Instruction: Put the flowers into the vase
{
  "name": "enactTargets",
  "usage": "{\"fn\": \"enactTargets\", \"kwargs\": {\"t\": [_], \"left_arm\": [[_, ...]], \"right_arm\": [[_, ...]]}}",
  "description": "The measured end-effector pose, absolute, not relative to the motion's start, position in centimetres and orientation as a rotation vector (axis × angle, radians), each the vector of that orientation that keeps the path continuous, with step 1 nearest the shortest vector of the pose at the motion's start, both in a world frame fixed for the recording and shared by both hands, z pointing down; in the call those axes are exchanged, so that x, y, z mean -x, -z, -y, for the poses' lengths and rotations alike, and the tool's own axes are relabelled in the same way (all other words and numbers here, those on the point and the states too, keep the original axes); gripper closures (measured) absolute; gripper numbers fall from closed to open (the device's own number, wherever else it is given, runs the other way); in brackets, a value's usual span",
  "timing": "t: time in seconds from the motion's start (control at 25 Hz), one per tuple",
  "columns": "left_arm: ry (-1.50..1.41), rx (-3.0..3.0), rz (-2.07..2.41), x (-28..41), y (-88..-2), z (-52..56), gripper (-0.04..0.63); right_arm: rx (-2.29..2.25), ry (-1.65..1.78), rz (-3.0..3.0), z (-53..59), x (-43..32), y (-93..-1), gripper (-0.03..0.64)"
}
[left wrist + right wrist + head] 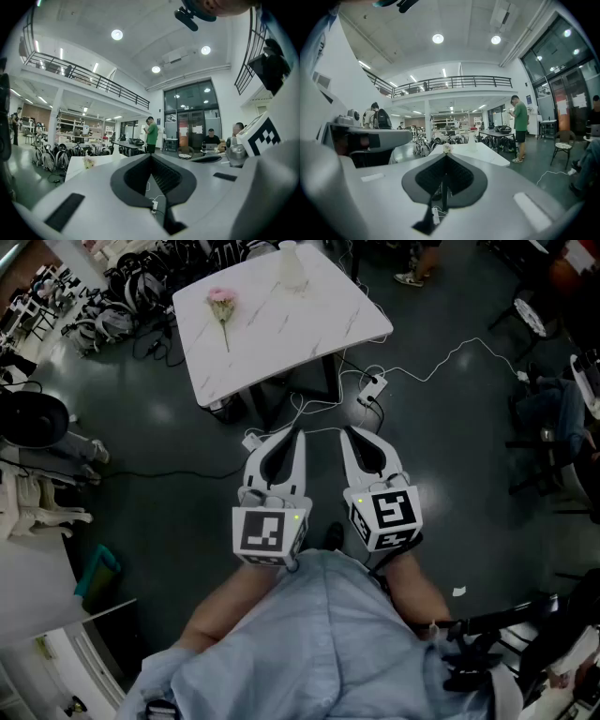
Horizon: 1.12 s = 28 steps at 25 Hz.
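In the head view, 1 pink flower [222,306] is laid on the white table [309,320], near the clear vase [292,266]. The left gripper [296,434] and the right gripper [348,432] are held well apart from the table.

In the left gripper view, the jaws are seen pressed together with nothing between them.

In the right gripper view, the jaws are closed too, and nothing is held.

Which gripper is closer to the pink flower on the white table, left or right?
Left. The left gripper is short of the table, right of the flower; the right gripper is beside it, farther right.
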State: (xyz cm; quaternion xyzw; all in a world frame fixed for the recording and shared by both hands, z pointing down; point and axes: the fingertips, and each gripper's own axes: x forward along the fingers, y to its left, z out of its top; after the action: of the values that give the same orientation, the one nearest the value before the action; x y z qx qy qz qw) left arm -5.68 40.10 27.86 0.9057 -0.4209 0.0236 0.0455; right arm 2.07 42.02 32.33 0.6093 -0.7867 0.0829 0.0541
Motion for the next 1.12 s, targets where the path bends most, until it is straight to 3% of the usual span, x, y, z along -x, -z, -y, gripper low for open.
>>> {"fn": "enactTargets", "kwargs": {"t": [1.12], "left_arm": [[-0.119, -2.725, 1.33, 0.4, -30.9, -39.9, 0.591]], "right_arm": [[-1.878, -0.371, 2.429, -40.1, -9.0, -34.3, 0.615]]}}
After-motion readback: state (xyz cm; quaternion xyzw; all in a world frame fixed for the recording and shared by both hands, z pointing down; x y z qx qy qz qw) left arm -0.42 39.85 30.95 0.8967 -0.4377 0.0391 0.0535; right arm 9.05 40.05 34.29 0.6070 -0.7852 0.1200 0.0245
